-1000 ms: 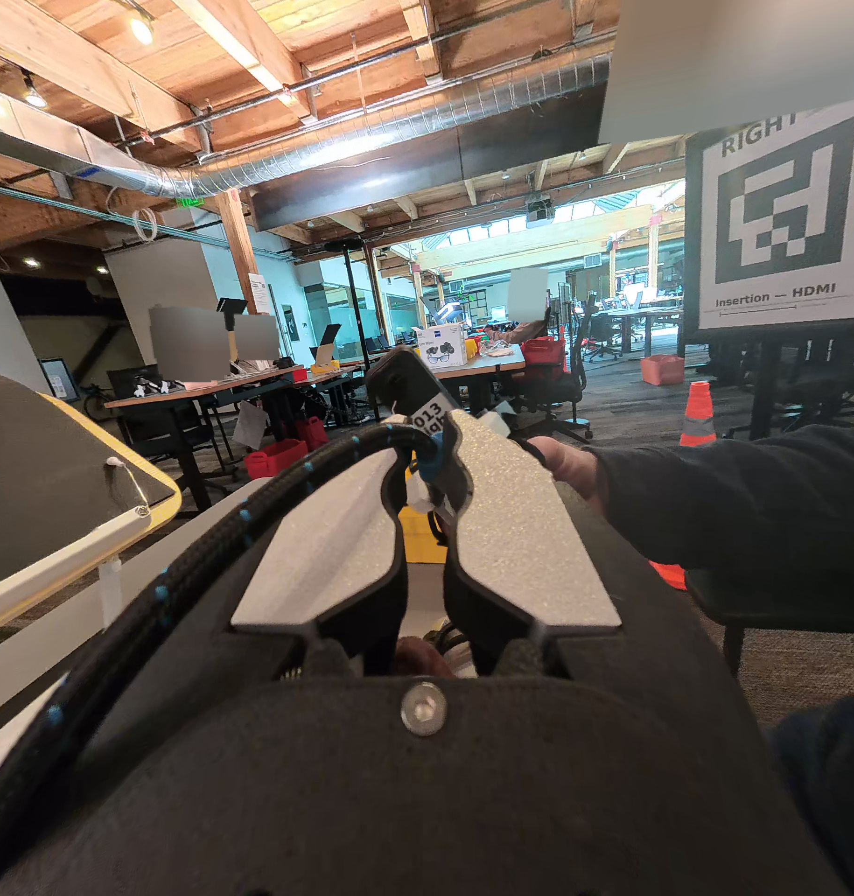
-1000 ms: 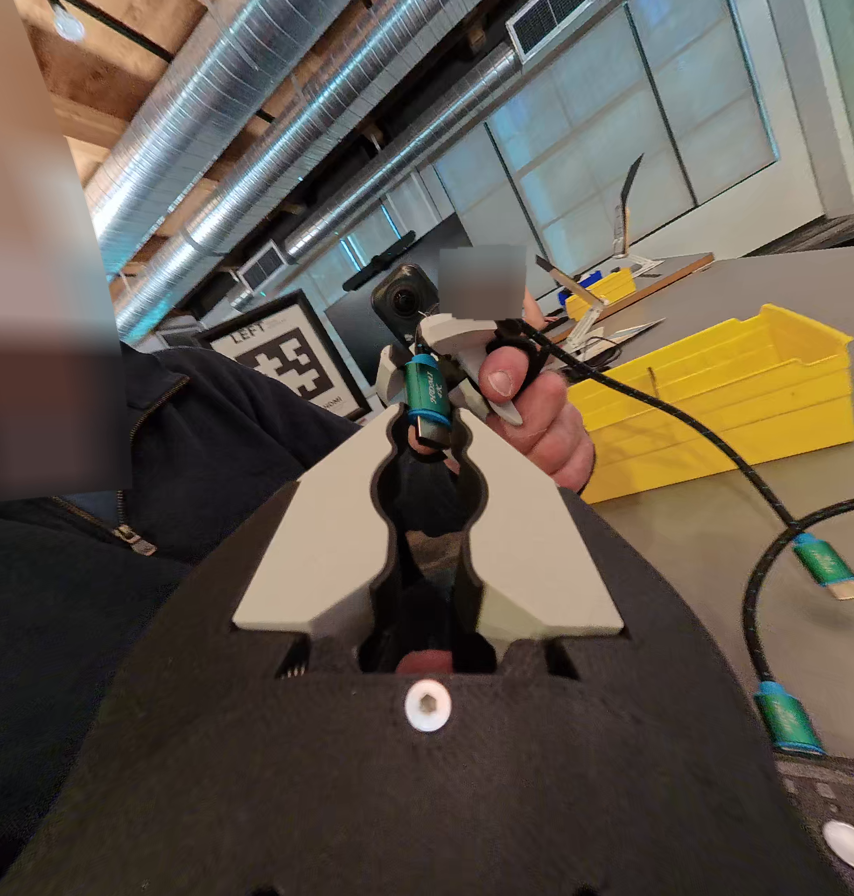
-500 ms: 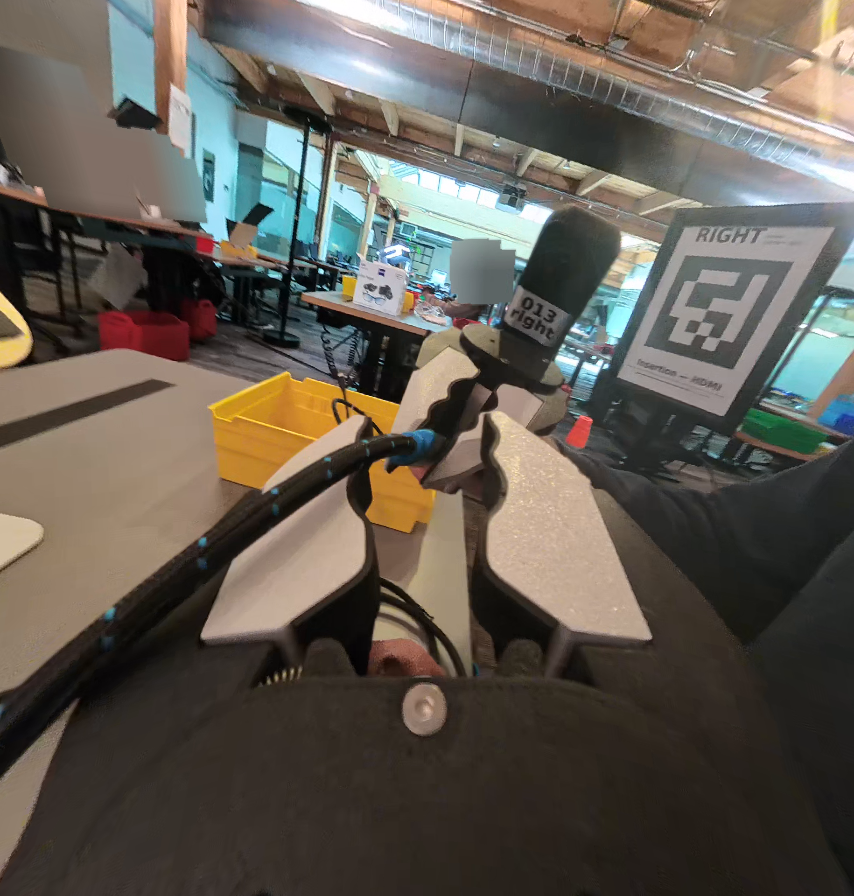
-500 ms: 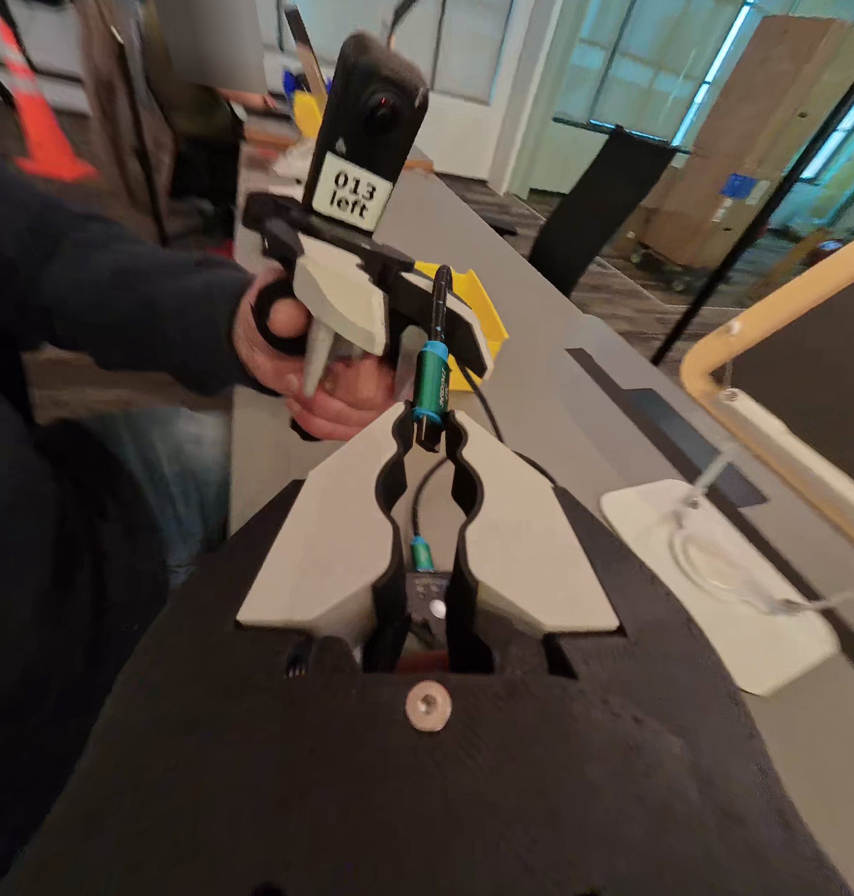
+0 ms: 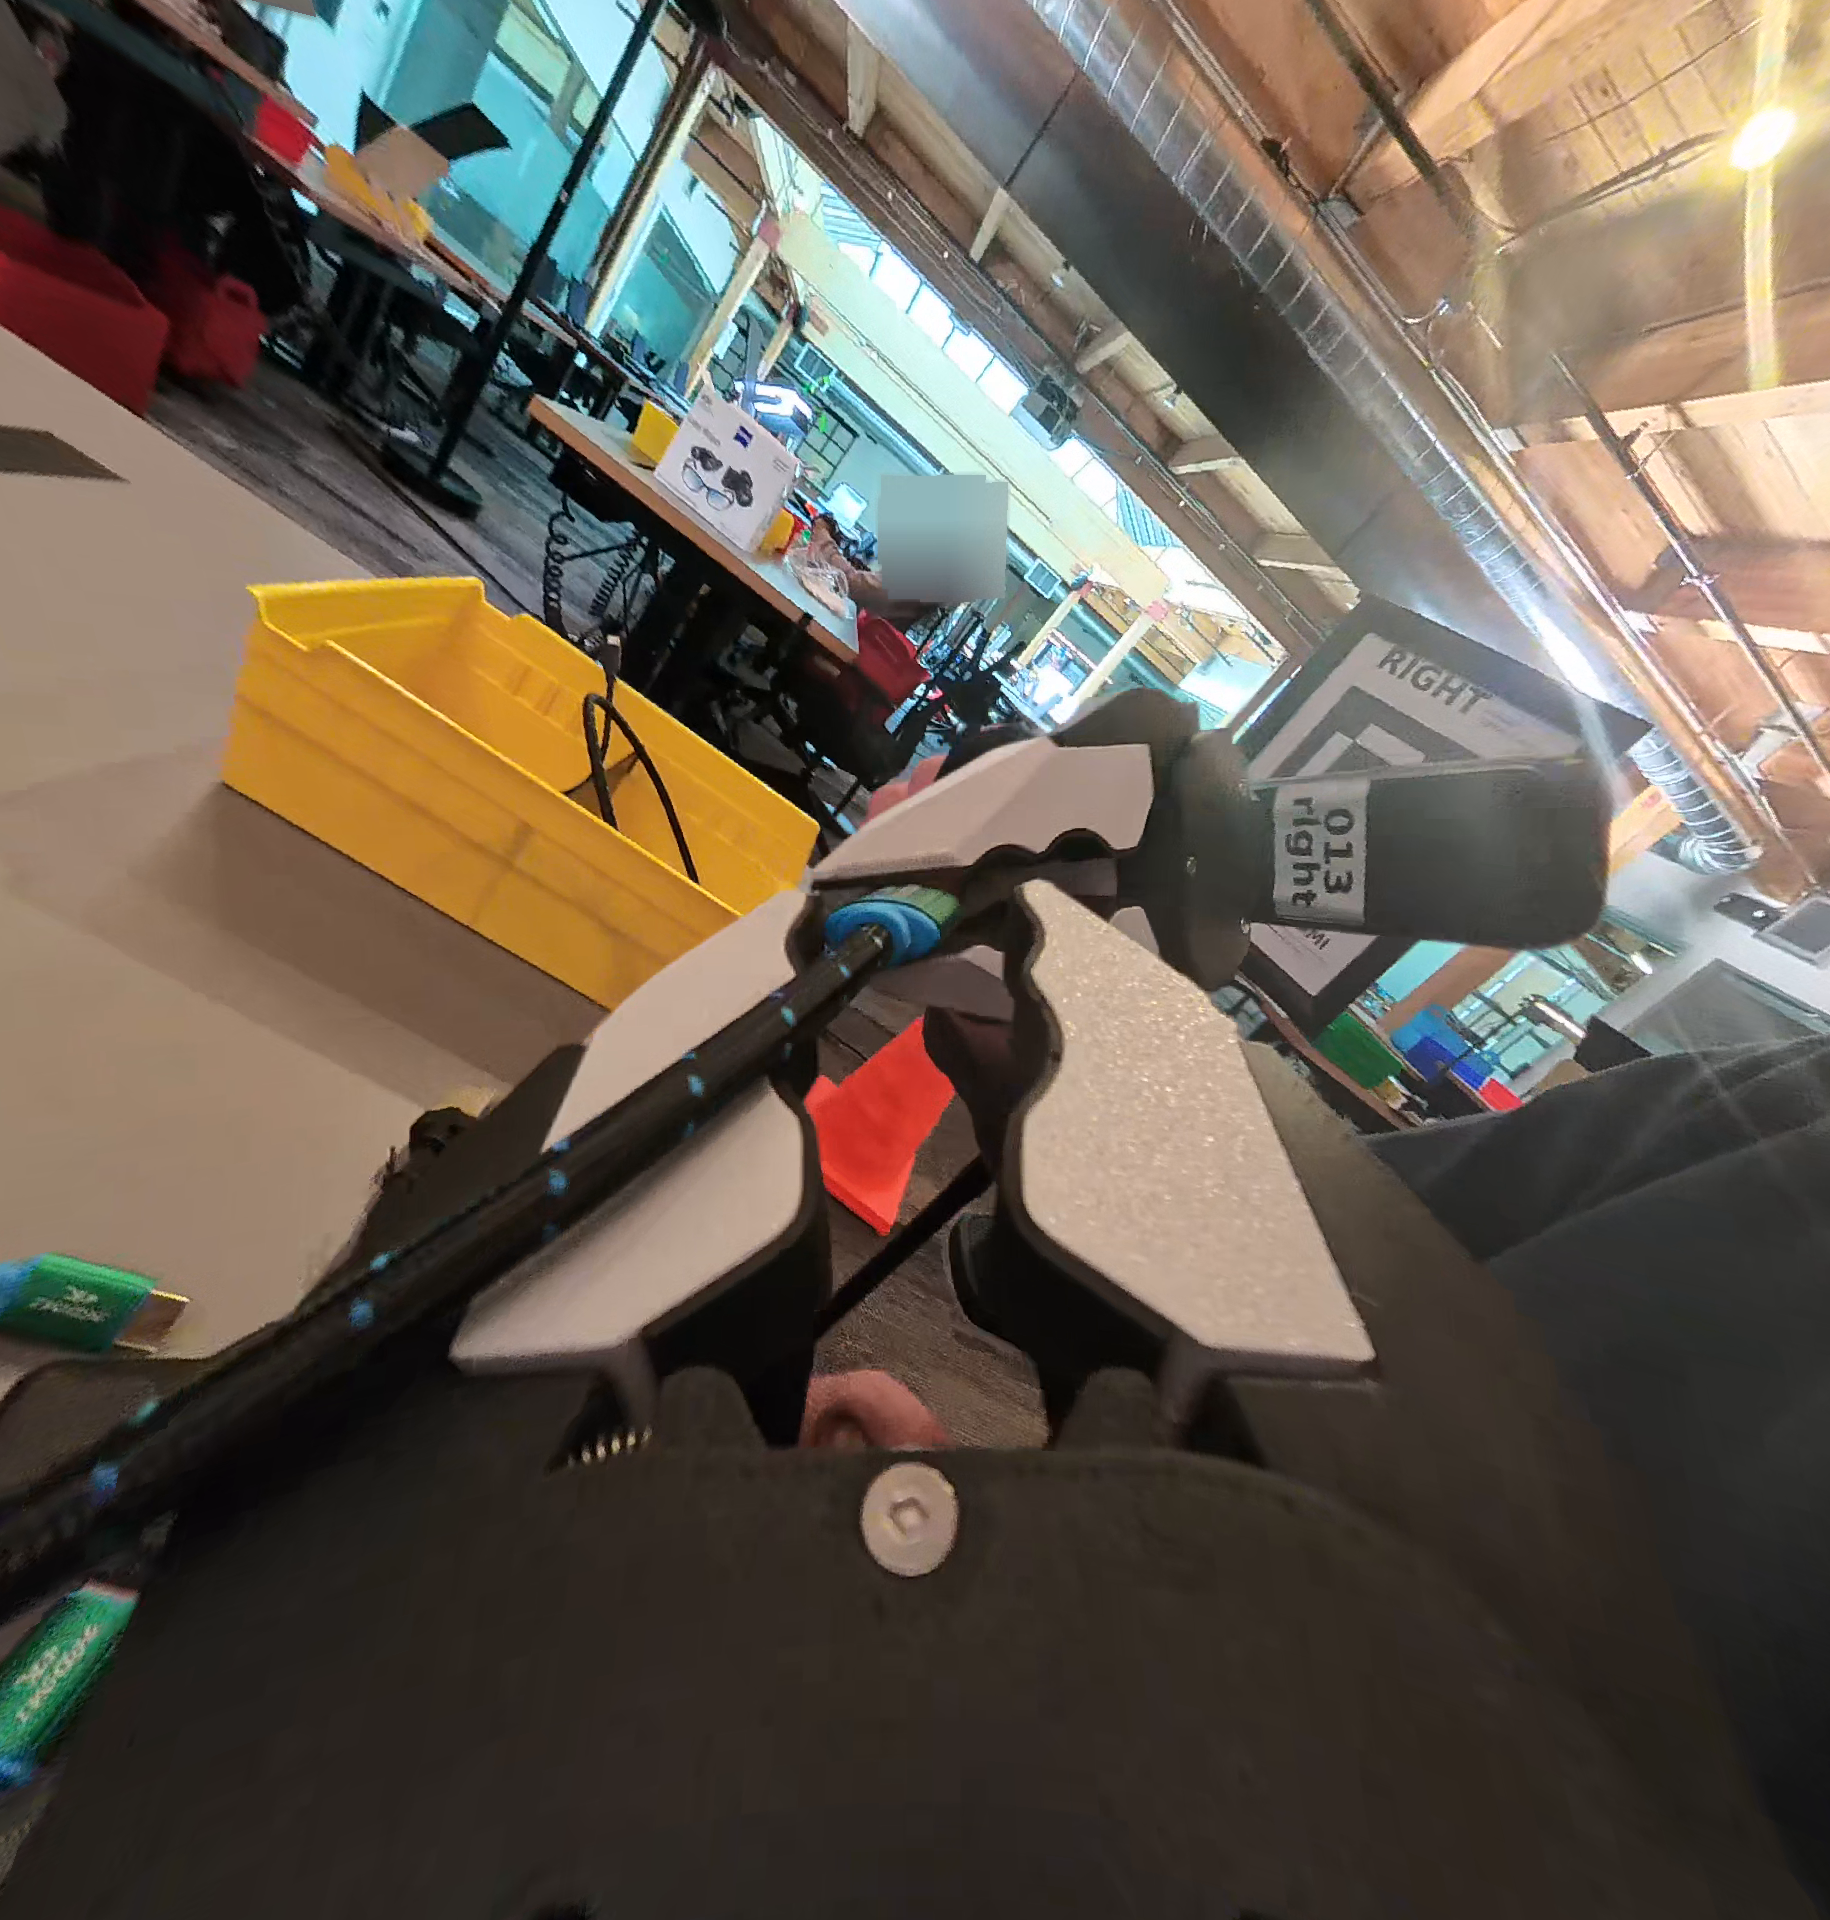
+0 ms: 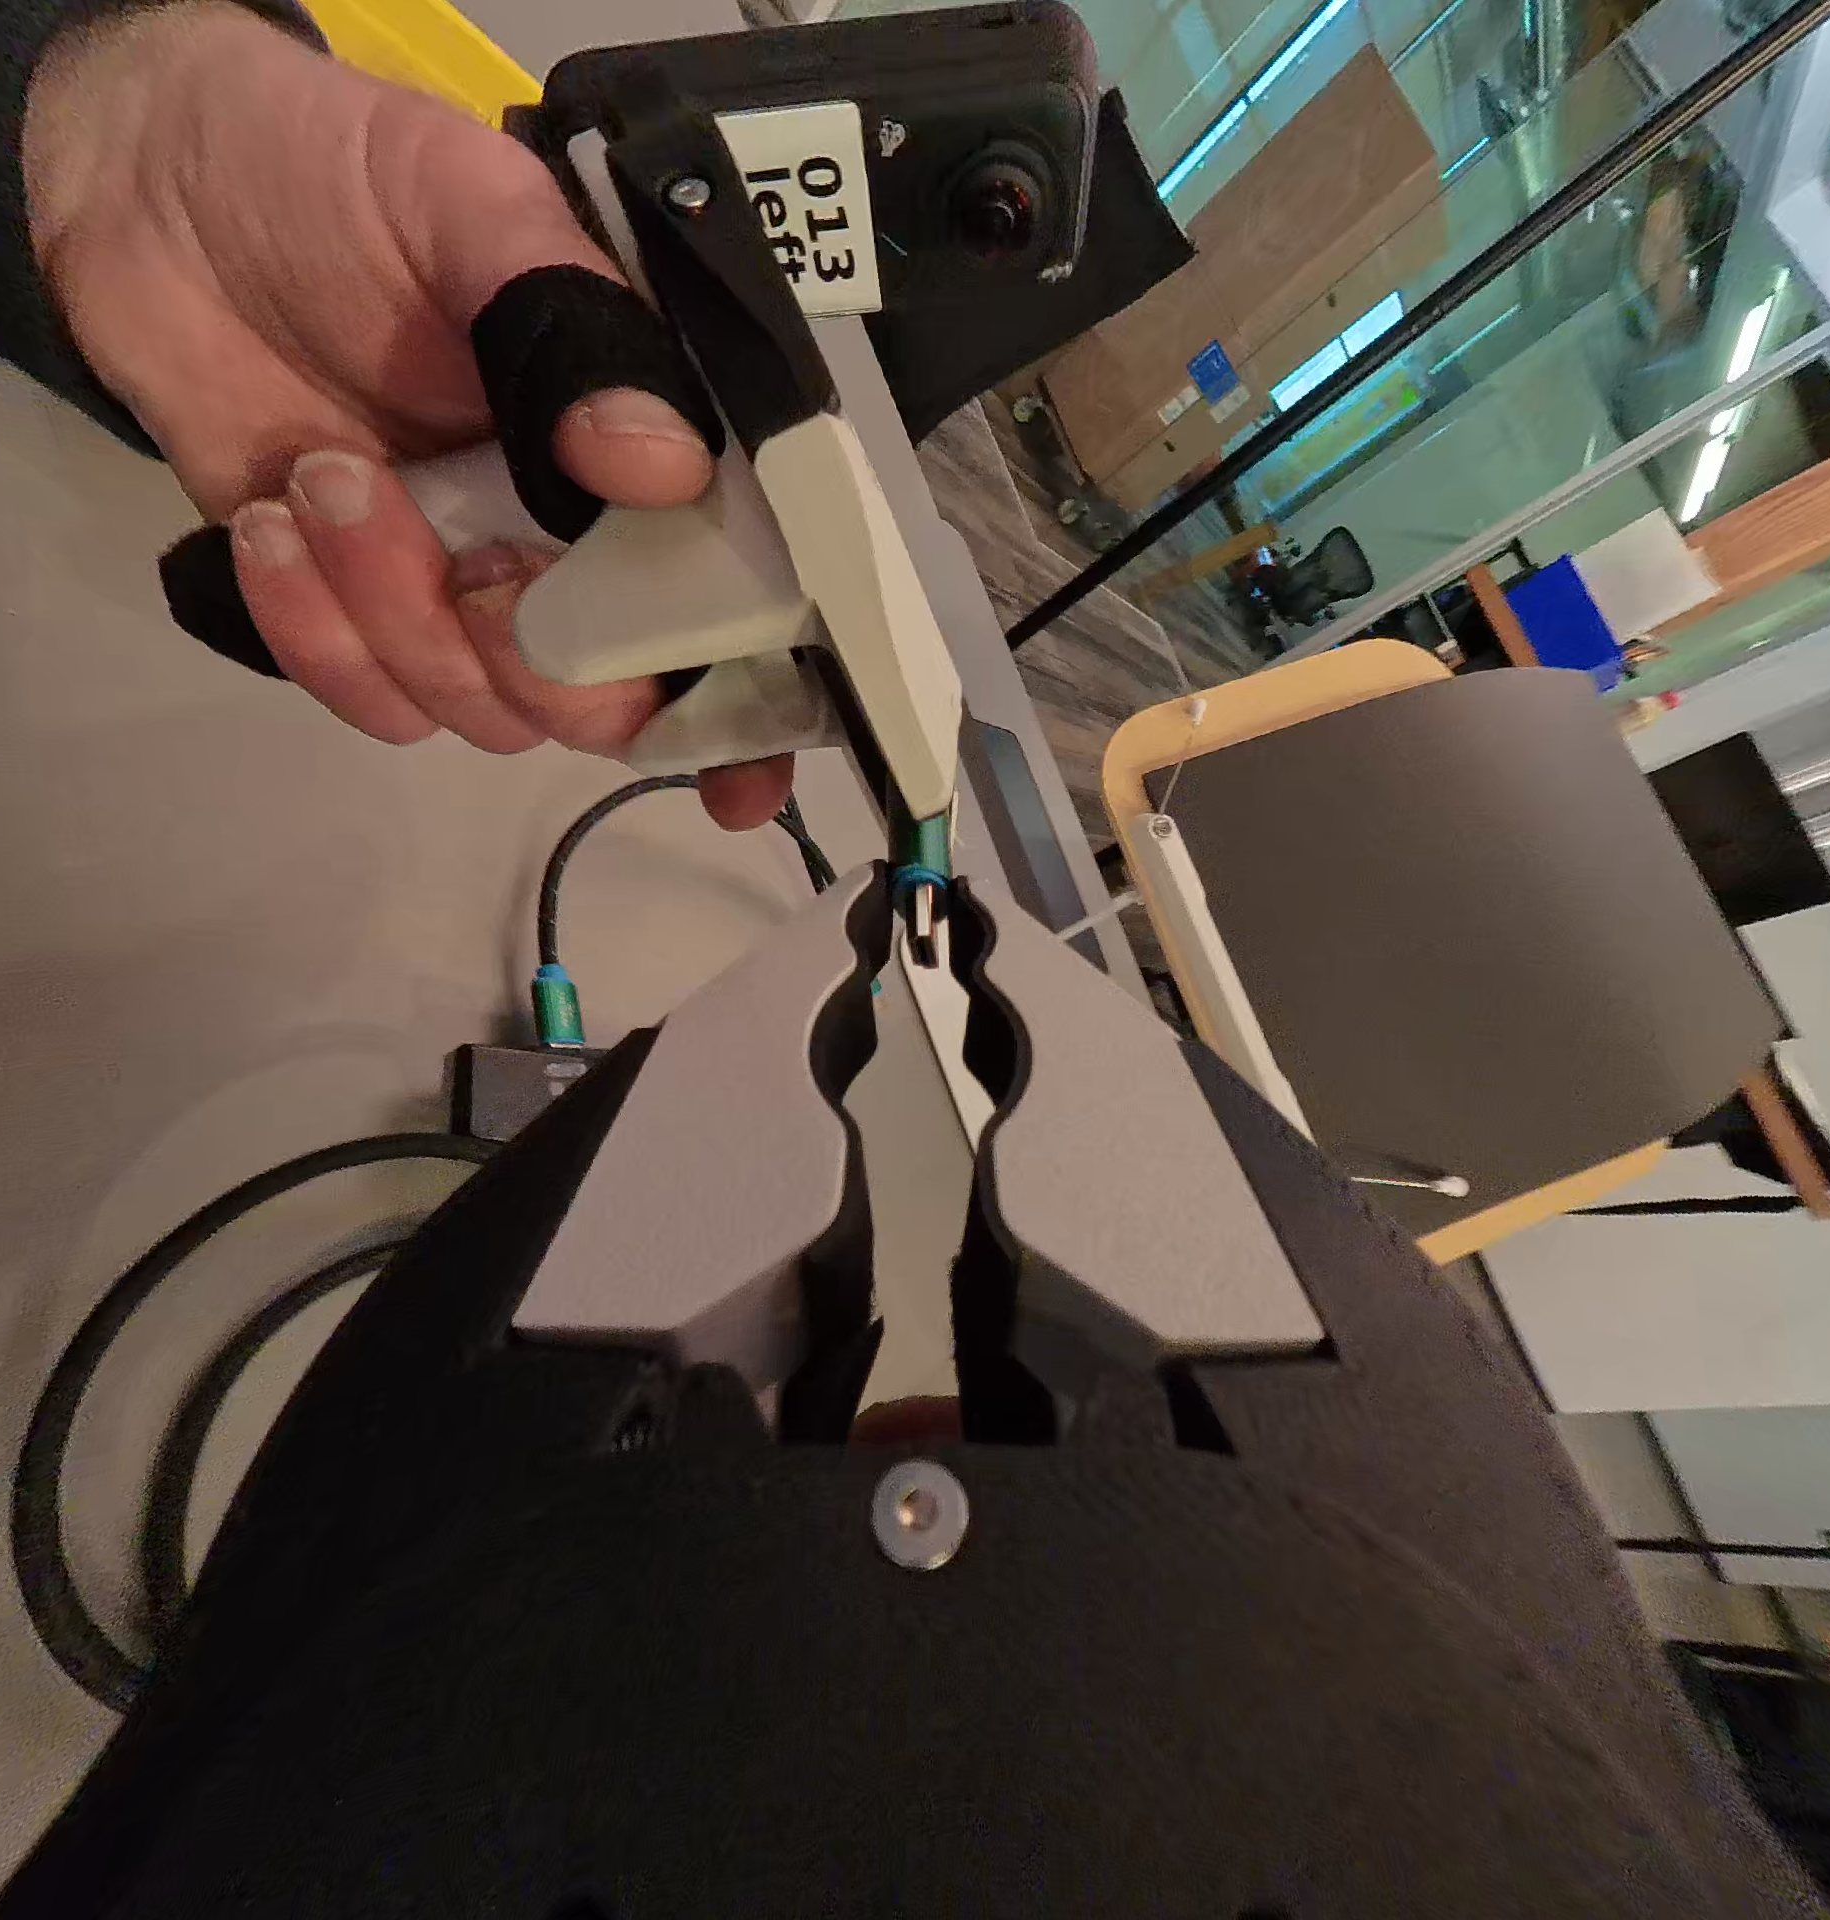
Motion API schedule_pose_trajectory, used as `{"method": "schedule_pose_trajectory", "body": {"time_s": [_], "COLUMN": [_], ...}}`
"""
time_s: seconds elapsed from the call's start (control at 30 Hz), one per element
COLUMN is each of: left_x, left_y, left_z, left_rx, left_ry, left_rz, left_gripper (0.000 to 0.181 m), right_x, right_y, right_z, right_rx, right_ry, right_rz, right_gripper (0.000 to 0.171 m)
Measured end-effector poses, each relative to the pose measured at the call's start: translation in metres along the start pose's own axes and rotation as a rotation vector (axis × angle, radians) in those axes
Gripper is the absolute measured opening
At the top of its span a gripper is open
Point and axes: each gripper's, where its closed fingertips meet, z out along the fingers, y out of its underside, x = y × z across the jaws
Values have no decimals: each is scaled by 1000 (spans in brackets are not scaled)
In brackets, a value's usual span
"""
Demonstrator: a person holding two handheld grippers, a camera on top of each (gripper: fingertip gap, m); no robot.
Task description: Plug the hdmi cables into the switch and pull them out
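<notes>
A green HDMI plug (image 6: 923, 852) with a blue collar sits between the fingertips of my right gripper (image 6: 916, 896), which is shut on its metal end. My left gripper (image 5: 911, 906) is open. The same plug (image 5: 895, 923) lies in the gap beside its left fingertip, and its black braided cable (image 5: 578, 1153) runs back over that finger. In the right wrist view a hand (image 6: 319, 416) holds the left gripper just above the plug. The black switch (image 6: 506, 1081) lies on the table with another green plug (image 6: 558, 1003) in it.
A yellow bin (image 5: 454, 748) stands on the grey table (image 5: 163, 935). A loose green plug (image 5: 69, 1299) lies at the left, and another (image 5: 38, 1683) is lower left. Black cable loops (image 6: 90, 1455) lie beside the switch. A black wood-framed board (image 6: 1462, 935) stands at the right. The tips of both grippers are at nearly the same place.
My left gripper has opened off the plug, and my right gripper has closed on its end. Both grippers have swung round and down toward the table and the switch.
</notes>
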Motion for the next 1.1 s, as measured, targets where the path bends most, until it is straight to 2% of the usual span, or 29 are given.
{"method": "schedule_pose_trajectory", "body": {"time_s": [0.13,0.23,0.53,0.87,1.1], "left_x": [-3,-3,6,10,9], "left_y": [2,2,-2,-6,-4], "left_z": [0,-1,0,0,-1], "left_rx": [-9,-12,47,134,133], "left_ry": [0,23,39,80,19], "left_rz": [-45,-61,64,49,195], "left_gripper": [24,26,27,24,22], "right_x": [1,1,3,3,3], "right_y": [-1,-3,-11,-15,-12], "right_z": [0,0,-6,-8,-8], "right_rx": [-38,-46,54,89,135], "right_ry": [58,72,23,15,-30], "right_rz": [-112,-152,-31,-16,74], "right_gripper": [9,9,9,9,13]}}
